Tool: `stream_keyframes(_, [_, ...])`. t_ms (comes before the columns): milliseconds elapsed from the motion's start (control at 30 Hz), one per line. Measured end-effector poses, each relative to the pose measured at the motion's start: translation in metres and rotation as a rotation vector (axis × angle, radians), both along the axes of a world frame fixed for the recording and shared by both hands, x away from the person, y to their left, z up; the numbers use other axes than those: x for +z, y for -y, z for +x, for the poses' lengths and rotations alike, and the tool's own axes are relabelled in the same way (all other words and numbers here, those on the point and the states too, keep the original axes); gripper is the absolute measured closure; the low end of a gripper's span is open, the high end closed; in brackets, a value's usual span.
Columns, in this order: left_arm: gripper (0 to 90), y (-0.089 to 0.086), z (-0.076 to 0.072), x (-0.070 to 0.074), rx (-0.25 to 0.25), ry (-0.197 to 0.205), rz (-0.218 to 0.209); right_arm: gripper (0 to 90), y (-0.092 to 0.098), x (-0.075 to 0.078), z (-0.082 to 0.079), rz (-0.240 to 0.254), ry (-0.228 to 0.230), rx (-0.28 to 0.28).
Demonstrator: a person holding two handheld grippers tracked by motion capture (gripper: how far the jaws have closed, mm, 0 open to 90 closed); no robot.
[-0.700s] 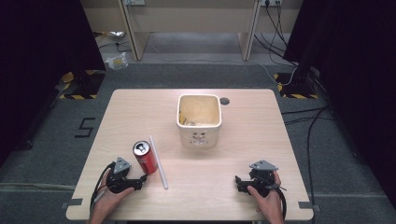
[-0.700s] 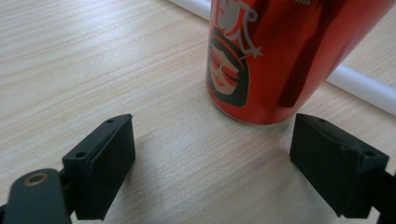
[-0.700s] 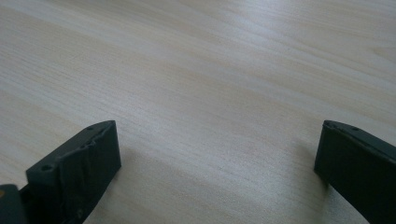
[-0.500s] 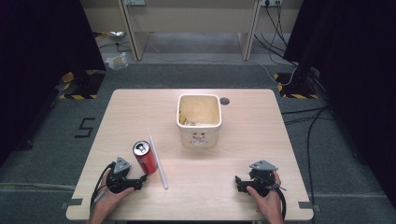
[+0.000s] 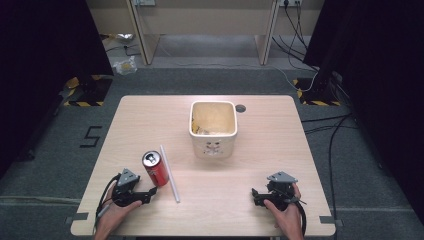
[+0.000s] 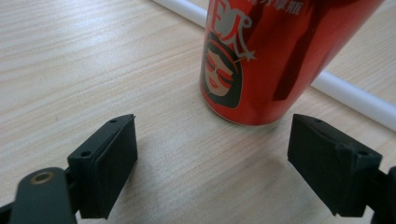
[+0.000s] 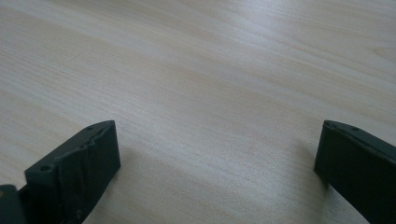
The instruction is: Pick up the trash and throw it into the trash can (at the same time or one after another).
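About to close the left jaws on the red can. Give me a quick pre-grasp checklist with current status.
1. Left gripper jaws open wide: ok.
2. Red can upright on the table: ok.
3. Can between the jaws: not ok; it stands just ahead of the tips, untouched.
4. Can centred on the jaws: not ok; it sits nearer the right-hand jaw in the left gripper view.
5. White straw out of the way: cannot tell; it lies close behind the can.
6. Right gripper out of the way: ok; open, over bare table.
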State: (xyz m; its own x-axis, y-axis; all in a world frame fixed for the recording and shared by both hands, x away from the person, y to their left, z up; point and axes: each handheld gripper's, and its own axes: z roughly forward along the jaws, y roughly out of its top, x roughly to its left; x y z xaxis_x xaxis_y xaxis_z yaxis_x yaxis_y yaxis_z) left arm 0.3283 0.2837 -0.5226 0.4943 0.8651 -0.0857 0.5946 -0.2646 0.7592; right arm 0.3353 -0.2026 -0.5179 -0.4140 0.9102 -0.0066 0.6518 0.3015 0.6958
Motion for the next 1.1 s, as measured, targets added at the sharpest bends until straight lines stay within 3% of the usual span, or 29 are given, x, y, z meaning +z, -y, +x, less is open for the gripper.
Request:
stream_keyframes(400, [15.7, 0.004, -0.007, 0.018, -0.024, 0.062, -0.047, 0.3, 0.000, 0.000, 0.000, -0.001, 0.001, 0.000])
stream_keyframes(633, [15.7, 0.007, -0.009, 0.024, -0.037, 0.076, -0.067, 0.3, 0.000, 0.000, 0.000, -0.001, 0.000, 0.000])
stream_keyframes(1100, [15.9, 0.019, -0.001, 0.031, -0.055, 0.105, -0.069, 0.3, 0.000, 0.000, 0.000, -0.001, 0.000, 0.001])
